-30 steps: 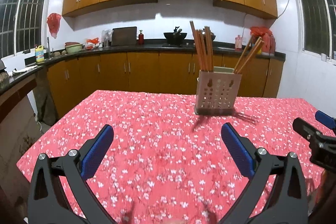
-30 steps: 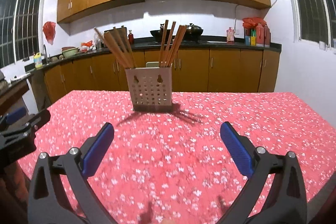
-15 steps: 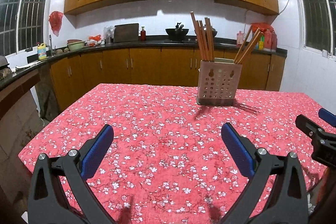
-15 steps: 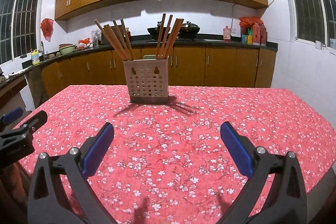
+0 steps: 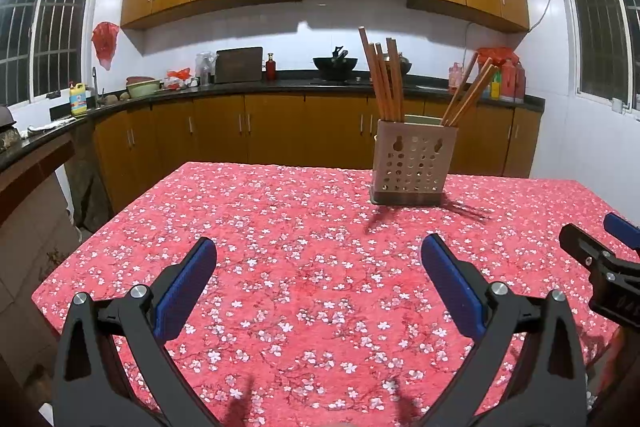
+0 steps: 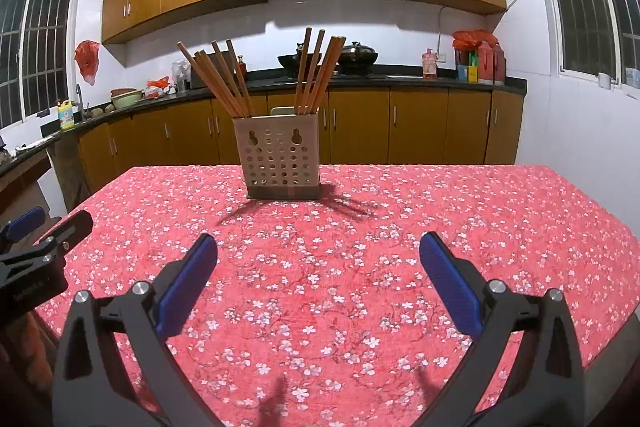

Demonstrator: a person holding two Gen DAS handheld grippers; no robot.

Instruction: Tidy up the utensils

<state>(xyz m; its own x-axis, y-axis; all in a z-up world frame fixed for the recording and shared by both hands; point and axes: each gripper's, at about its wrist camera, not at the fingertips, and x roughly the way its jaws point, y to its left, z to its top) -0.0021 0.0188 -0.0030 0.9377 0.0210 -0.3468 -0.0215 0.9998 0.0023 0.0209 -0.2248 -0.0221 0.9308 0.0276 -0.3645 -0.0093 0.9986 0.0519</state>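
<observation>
A beige perforated utensil holder [image 5: 412,163] stands on the red floral tablecloth [image 5: 304,259] toward the far side; it also shows in the right wrist view [image 6: 280,159]. Several wooden chopsticks [image 5: 382,79] stand in it in two bunches, and they show in the right wrist view [image 6: 224,79] too. My left gripper [image 5: 320,267] is open and empty above the near part of the table. My right gripper [image 6: 318,265] is open and empty, beside the left one. Each sees the other at its frame edge: the right gripper [image 5: 600,259], the left gripper [image 6: 36,243].
The table's left edge [image 5: 80,251] drops to the floor. Kitchen counters [image 5: 240,91] with a wok, bottles and bowls run along the back and left walls. Wooden cabinets hang above. Windows are on both sides.
Both grippers have drawn back and levelled, so the holder looks smaller and farther. Both stay open and empty.
</observation>
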